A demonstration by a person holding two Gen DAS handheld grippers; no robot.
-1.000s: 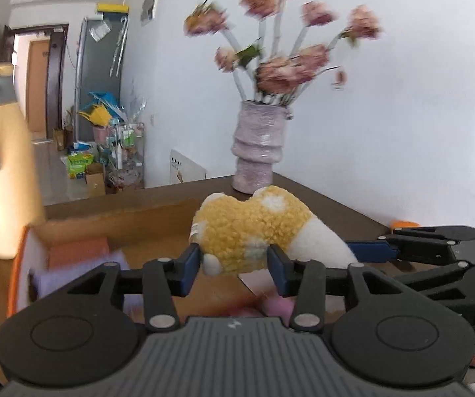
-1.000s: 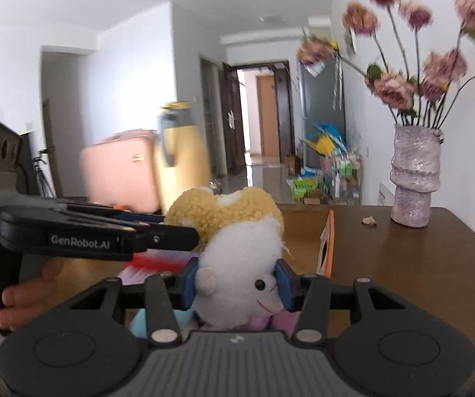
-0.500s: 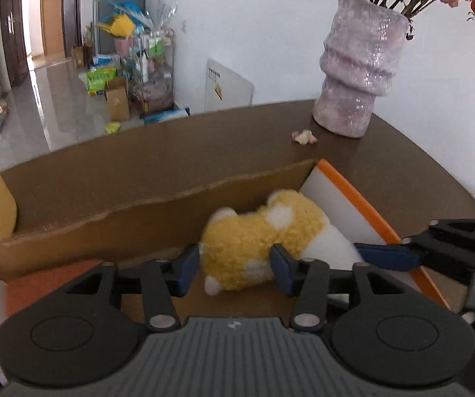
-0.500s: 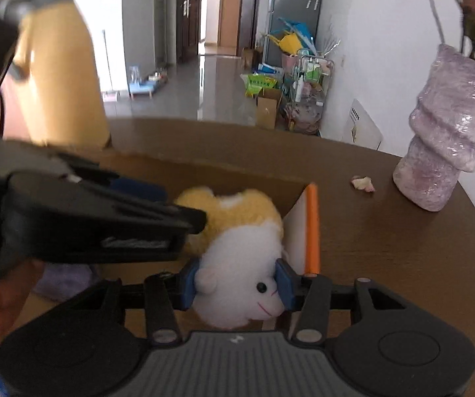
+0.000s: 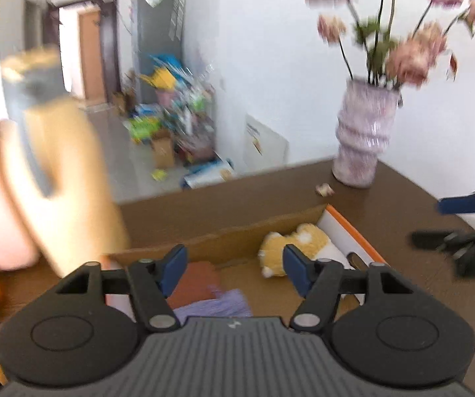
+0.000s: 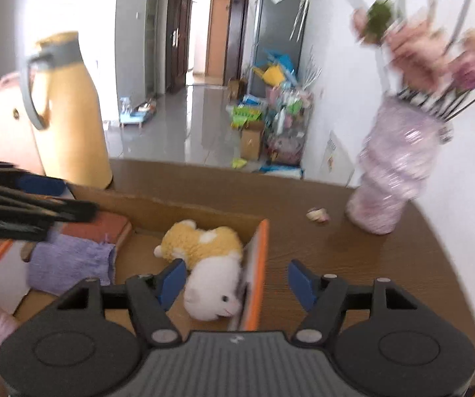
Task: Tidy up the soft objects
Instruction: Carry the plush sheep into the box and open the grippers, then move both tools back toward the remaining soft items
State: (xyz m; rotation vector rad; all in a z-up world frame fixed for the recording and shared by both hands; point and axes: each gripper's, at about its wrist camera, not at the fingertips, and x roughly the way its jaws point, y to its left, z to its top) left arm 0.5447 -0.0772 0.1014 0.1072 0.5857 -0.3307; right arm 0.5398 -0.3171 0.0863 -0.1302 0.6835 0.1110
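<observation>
Jaws of both the left gripper (image 5: pixel 234 266) and right gripper (image 6: pixel 234 281) have just been opening, spread and empty. Yellow-and-white plush toy (image 6: pixel 207 261) lies inside the open cardboard box (image 6: pixel 204 213), against its orange-edged right wall, beside a folded purple cloth (image 6: pixel 72 263). Placement appears done; remaining items cannot be judged.

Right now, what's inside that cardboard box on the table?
In the cardboard box lie a yellow-and-white plush toy against the right wall, a purple cloth and a reddish-brown folded item. The near corners are hidden behind the gripper bodies.
</observation>
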